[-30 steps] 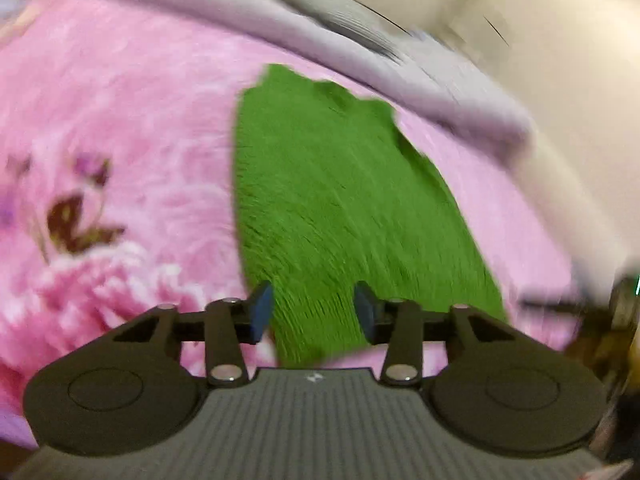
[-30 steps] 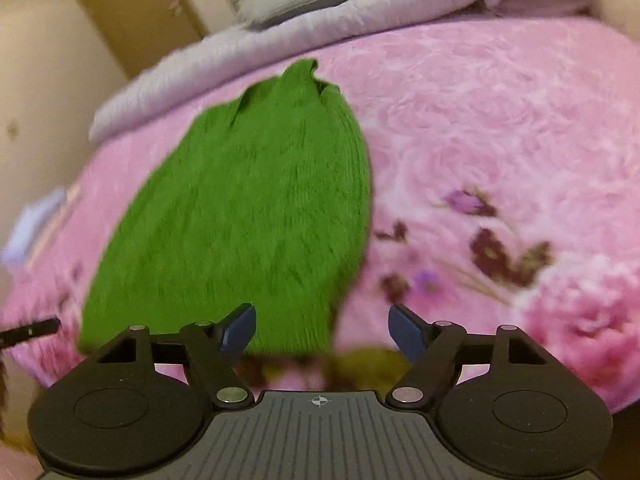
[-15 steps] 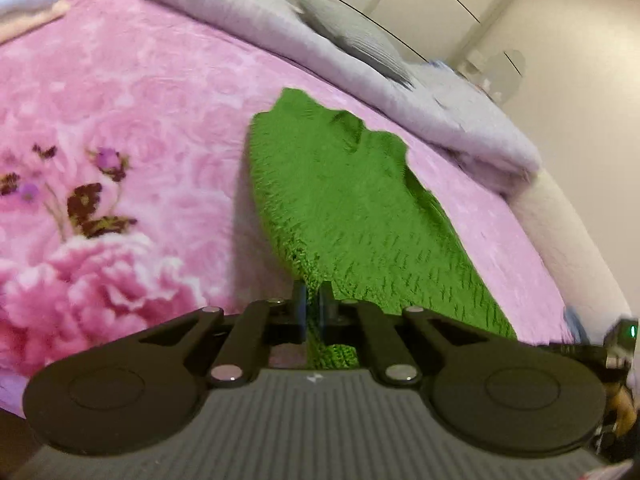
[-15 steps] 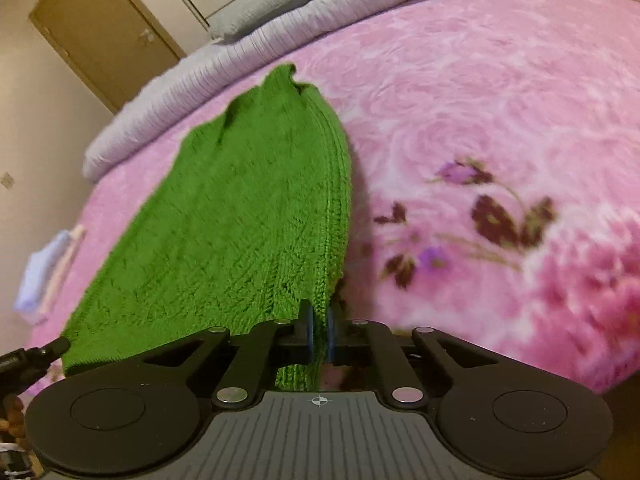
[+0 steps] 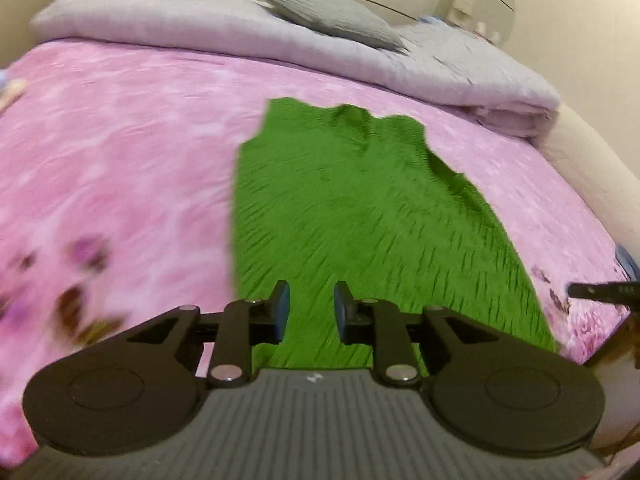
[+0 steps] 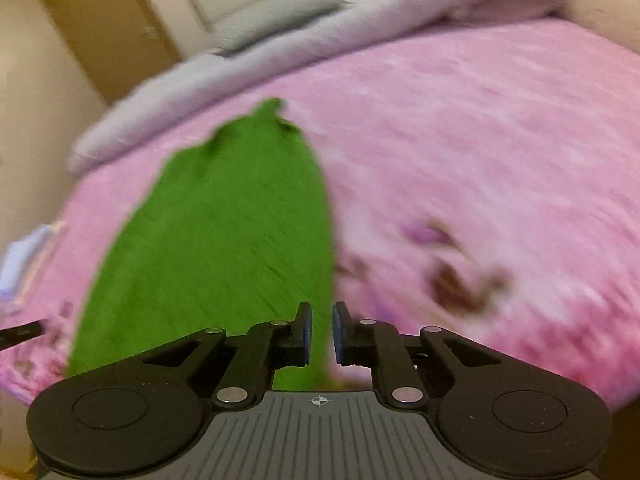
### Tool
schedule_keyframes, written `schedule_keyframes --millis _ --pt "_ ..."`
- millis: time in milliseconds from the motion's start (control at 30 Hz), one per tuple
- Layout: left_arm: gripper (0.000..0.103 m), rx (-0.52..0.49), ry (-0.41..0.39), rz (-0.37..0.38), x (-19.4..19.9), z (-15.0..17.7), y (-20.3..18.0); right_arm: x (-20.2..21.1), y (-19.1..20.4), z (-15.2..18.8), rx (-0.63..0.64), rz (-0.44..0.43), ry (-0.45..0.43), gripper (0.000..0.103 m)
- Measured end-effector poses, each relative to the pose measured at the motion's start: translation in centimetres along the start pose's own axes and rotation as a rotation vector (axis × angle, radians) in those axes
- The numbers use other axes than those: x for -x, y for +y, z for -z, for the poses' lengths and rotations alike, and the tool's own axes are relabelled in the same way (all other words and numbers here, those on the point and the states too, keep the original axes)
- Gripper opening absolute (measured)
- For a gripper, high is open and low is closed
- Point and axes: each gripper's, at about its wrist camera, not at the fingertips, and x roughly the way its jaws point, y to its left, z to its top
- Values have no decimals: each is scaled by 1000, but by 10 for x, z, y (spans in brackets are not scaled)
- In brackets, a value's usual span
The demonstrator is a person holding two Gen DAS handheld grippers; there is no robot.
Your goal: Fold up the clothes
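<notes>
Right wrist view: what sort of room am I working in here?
Most likely a bedroom: the green sweater lies on a bed with a pink floral blanket, a grey duvet and pillow at its head, a door behind.

I see open pink bedspread (image 5: pixel 120 152) across the left of my left view and the right of my right view, free to sweep. A rolled grey quilt (image 5: pixel 200 28) and pillow (image 5: pixel 332 16) block the top edge beyond the green sweater (image 5: pixel 360 208).
</notes>
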Motion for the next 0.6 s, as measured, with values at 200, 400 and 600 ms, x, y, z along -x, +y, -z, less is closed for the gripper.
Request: schedule_keyframes --millis 200,400,600 --pt "20 -58 86 66 -106 -50 -16 -84 23 -50 82 -155 47 13" --pt "20 -110 47 74 -158 -90 -12 -154 17 -108 127 -181 -35 68" --pt "21 -119 25 84 -186 -111 4 -190 23 -149 262 -186 -107 69"
